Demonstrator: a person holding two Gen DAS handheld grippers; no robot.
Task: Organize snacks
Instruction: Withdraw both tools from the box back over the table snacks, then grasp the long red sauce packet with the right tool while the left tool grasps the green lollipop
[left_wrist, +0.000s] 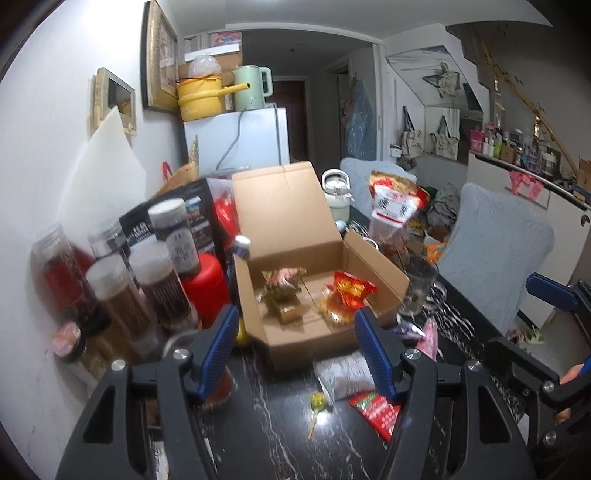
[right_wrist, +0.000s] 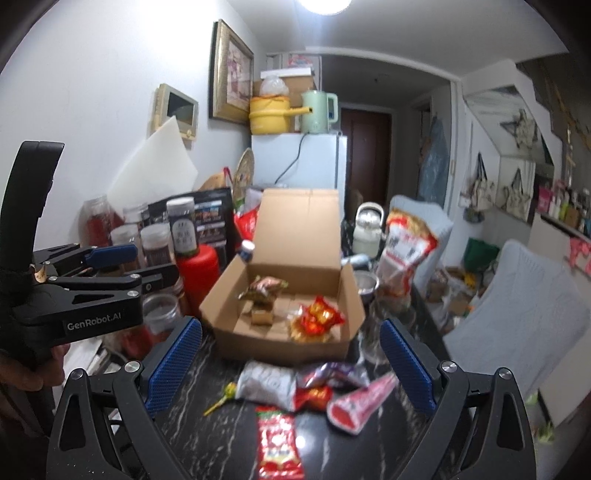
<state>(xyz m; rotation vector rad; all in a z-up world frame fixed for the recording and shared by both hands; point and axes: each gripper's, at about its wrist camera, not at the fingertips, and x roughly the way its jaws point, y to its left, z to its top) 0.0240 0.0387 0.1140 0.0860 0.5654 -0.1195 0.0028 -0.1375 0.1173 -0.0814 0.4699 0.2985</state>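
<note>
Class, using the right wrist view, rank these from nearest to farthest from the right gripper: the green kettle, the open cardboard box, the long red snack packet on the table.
1. Long red snack packet: on the dark table, just ahead of the right gripper, between its fingers.
2. Open cardboard box: mid-table, behind the loose snacks.
3. Green kettle: far back, atop the white fridge.

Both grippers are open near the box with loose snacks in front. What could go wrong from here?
1. Packets overlap, so one grab may drag several.
2. The glass stands tight beside the box; a wide swing may tip it.
3. The left gripper passes close to the jars.
</note>
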